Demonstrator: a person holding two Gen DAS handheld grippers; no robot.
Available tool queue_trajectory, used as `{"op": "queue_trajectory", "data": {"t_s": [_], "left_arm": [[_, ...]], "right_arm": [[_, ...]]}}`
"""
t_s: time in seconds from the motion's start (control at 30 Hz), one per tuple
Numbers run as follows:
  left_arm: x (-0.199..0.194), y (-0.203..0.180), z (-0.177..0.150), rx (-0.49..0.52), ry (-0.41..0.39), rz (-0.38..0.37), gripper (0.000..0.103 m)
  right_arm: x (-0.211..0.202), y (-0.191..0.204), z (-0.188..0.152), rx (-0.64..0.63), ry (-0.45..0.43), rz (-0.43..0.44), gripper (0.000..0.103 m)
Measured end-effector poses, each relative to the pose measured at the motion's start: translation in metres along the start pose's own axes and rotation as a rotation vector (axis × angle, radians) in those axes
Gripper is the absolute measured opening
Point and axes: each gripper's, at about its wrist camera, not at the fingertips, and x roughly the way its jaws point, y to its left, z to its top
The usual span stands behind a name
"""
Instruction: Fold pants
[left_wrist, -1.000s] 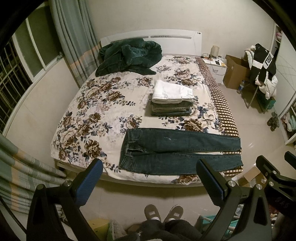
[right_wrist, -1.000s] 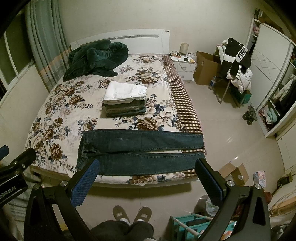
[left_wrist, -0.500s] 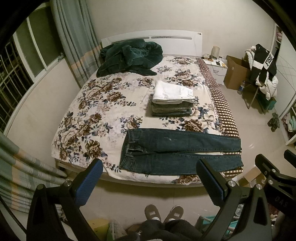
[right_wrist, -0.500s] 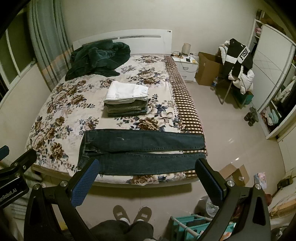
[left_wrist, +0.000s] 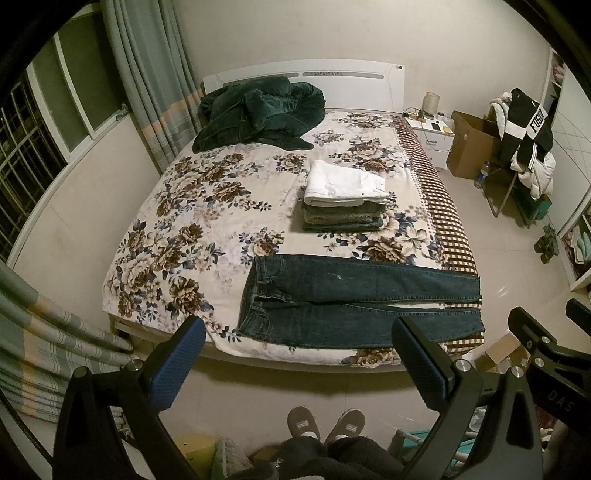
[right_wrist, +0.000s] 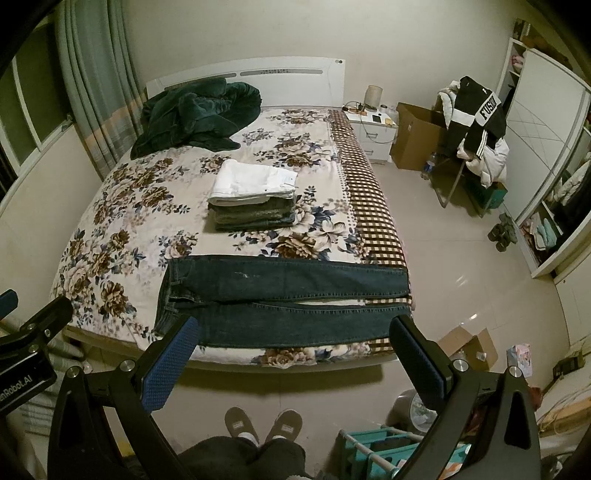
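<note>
Dark blue jeans (left_wrist: 354, 299) lie flat across the foot of the floral bed (left_wrist: 207, 206), waist to the left, legs to the right; they also show in the right wrist view (right_wrist: 280, 295). My left gripper (left_wrist: 299, 354) is open and empty, held well back from the bed edge, above the floor. My right gripper (right_wrist: 293, 354) is open and empty too, at a similar distance. Each gripper's frame shows at the edge of the other's view.
A stack of folded pants, white on top (left_wrist: 343, 195), sits mid-bed. A dark green blanket (left_wrist: 258, 110) is heaped at the headboard. Curtains (left_wrist: 48, 332) hang left. A nightstand, cardboard box (right_wrist: 417, 136) and clothes-draped chair (right_wrist: 476, 136) stand right. My slippers (left_wrist: 325, 424) are below.
Both views have drifted slightly, the bed sliding a little right in the frames. The jeans and both open grippers are otherwise unchanged.
</note>
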Motion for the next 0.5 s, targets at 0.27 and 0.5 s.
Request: {"op": "queue_trajectory", "data": {"t_s": [0.27,0.5], "left_arm": [[0.001,-0.001,-0.002,0.001,0.001,0.0,0.103],[-0.008,-0.008,-0.001,0.0,0.01,-0.004,0.103]], "right_arm": [[0.002,-0.001,0.001,0.0,0.002,0.002,0.103],[0.0,0.004,-0.001,0.0,0.01,0.006,0.103]]}}
